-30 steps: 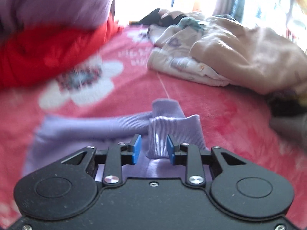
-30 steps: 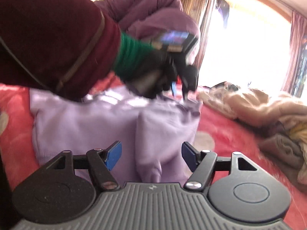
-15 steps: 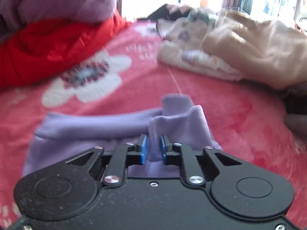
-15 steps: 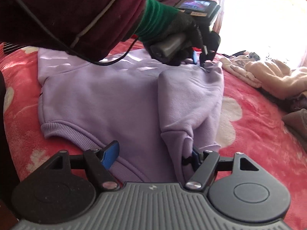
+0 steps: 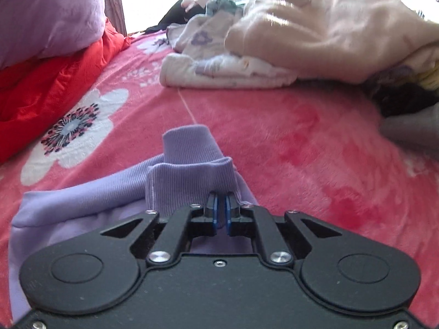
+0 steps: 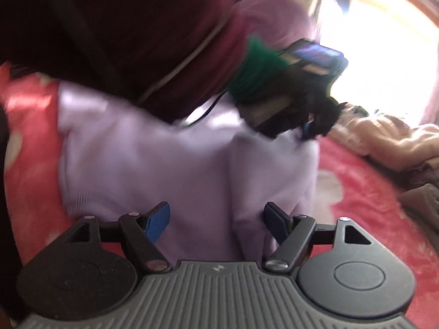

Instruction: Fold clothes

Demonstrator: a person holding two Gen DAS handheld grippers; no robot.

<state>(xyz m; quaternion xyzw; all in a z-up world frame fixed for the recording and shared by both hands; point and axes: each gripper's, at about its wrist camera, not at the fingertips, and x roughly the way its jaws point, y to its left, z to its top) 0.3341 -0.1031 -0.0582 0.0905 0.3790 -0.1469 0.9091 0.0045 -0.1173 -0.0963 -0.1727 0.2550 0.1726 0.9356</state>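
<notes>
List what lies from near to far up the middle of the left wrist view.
Left tongs, shut on the ribbed collar of the lilac sweatshirt → pink flowered blanket → folded white printed garment → beige garment heaped on it.

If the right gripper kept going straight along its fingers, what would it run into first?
Most likely the lavender sweatshirt: the open right gripper points straight at the folded sleeve lying between its fingers. The left gripper sits farther along, though blur leaves the depth uncertain.
</notes>
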